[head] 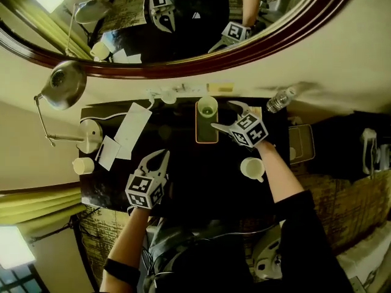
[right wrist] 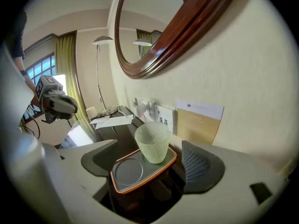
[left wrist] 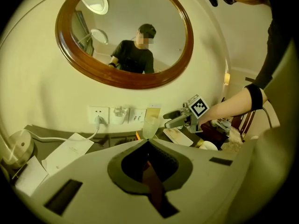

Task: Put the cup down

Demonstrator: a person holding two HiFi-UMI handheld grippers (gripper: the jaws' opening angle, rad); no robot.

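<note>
Big oval mirror with a dark wooden frame (head: 201, 57) on the cream wall ahead of me, and below it the dark glossy tabletop (head: 201, 188). At the table's left end stands a metal desk lamp with a round shade (head: 64, 84), with white paper sheets (head: 131, 130) lying beside it. Near the wall, in the middle, sits a flat rectangular tray with an orange rim (right wrist: 122, 188). The frosted, pale green dimpled glass cup (right wrist: 153, 141) stands upright on the far end of that tray, next to a round recess at the near end. My right gripper (head: 225, 115) reaches over the tray with its jaws spread wide. The cup sits ahead between them and neither pad touches it. My left gripper (head: 156, 157) hangs above the table's near left part, jaws pressed together on nothing. A small white ceramic cup (head: 252, 168) rests on the table by my right forearm, and a clear plastic bottle (head: 281, 99) lies at the right end.
</note>
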